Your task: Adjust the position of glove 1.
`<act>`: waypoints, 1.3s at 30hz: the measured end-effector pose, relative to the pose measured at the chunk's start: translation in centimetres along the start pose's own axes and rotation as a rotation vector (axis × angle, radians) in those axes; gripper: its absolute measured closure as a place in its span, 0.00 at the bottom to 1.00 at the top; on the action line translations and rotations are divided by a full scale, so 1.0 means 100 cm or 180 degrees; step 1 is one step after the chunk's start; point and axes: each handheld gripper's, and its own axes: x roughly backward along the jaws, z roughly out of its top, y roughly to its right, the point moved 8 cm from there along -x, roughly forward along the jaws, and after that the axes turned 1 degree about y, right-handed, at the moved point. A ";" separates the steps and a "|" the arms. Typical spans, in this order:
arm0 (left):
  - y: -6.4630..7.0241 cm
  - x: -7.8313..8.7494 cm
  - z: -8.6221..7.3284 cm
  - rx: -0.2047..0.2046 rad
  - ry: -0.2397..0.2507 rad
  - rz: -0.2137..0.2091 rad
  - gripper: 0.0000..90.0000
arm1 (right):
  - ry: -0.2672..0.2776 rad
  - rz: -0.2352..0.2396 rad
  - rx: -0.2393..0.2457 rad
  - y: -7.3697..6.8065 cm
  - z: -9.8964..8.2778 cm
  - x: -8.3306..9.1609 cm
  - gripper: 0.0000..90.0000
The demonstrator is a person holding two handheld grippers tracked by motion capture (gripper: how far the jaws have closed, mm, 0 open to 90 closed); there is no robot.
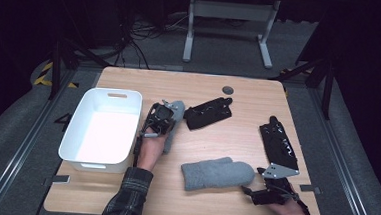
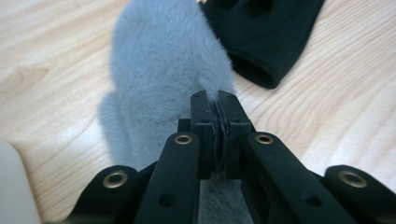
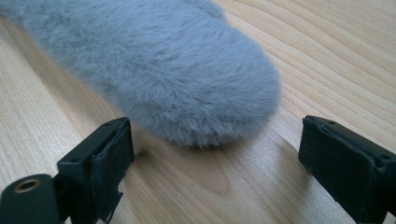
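At frame center-left, the left gripper pinches 1 grey mitten's edge, its length running away from the fingers, beside the bin; right gripper gapes wide.

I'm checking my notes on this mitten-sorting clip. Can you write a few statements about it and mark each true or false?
1. The left gripper is shut on a grey mitten. True.
2. The right gripper grips the other grey mitten. False: its jaws stand open, with the mitten's tip in front of them.
3. The white bin holds a black glove. False: it is empty.
4. Two black gloves lie on the table. True.
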 end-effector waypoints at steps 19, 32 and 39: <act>0.038 0.043 0.025 -0.0413 0.0311 -0.0677 0.97 | 0.0000 0.0001 0.0000 0.000 0.000 0.000 0.12; 0.062 0.042 0.026 -0.0604 0.0381 -0.1303 0.97 | 0.0002 0.0006 0.0000 0.000 0.000 0.000 0.12; 0.076 0.046 0.027 -0.0719 0.0431 -0.1625 0.97 | 0.0003 0.0005 -0.0001 0.000 0.000 0.000 0.12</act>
